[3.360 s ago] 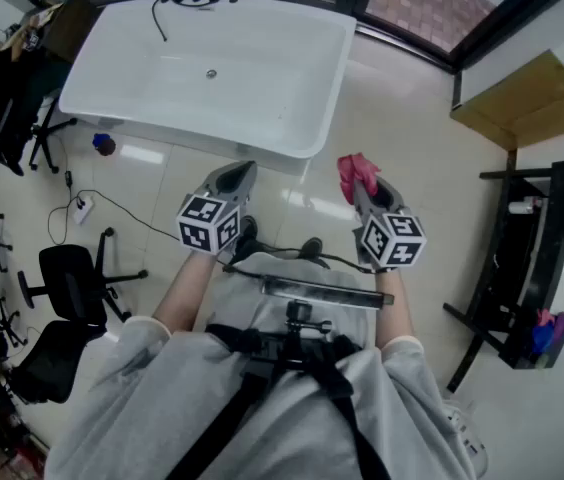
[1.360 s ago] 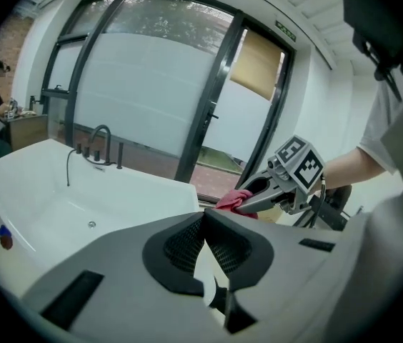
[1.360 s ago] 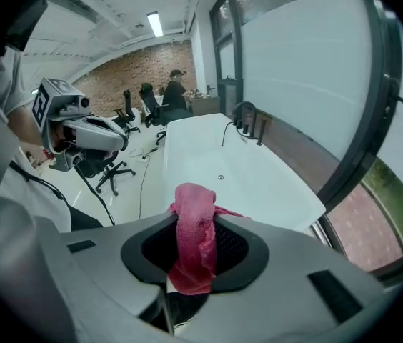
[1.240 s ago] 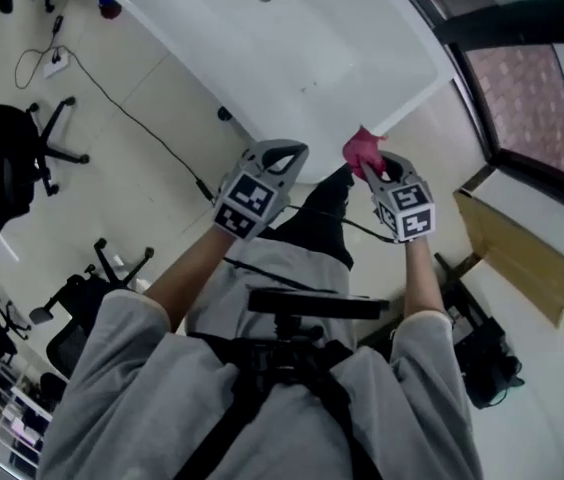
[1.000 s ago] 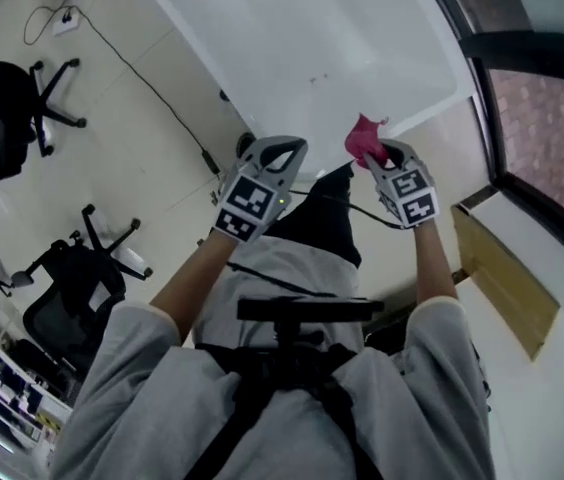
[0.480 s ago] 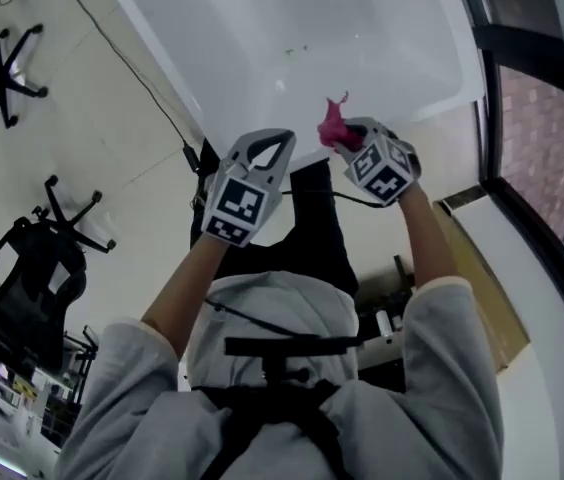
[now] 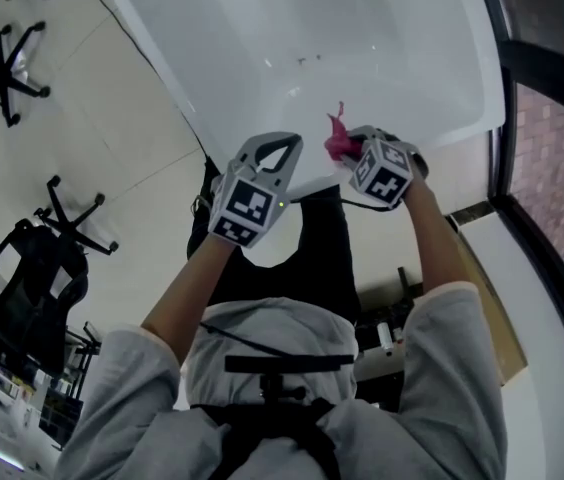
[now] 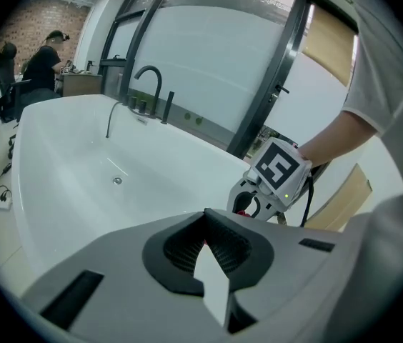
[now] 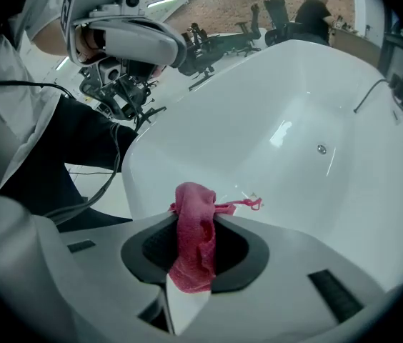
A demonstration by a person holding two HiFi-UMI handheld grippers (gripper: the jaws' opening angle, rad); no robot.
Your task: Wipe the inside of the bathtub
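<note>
Bathtub (image 7: 362, 28), white, lies below and ahead of the person, with its near rim under both grippers. The right gripper (image 7: 347, 146) is clenched on a pink cloth (image 7: 337, 138), which pokes past its tips over the tub's inside. The left gripper (image 7: 274, 148) hovers just beside it, jaws pressed together on nothing.

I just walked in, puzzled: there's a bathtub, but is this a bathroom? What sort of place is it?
Probably a lab or office, not a bathroom: the bathtub stands on open floor beside office chairs, and a person stands at a desk beyond it.
</note>
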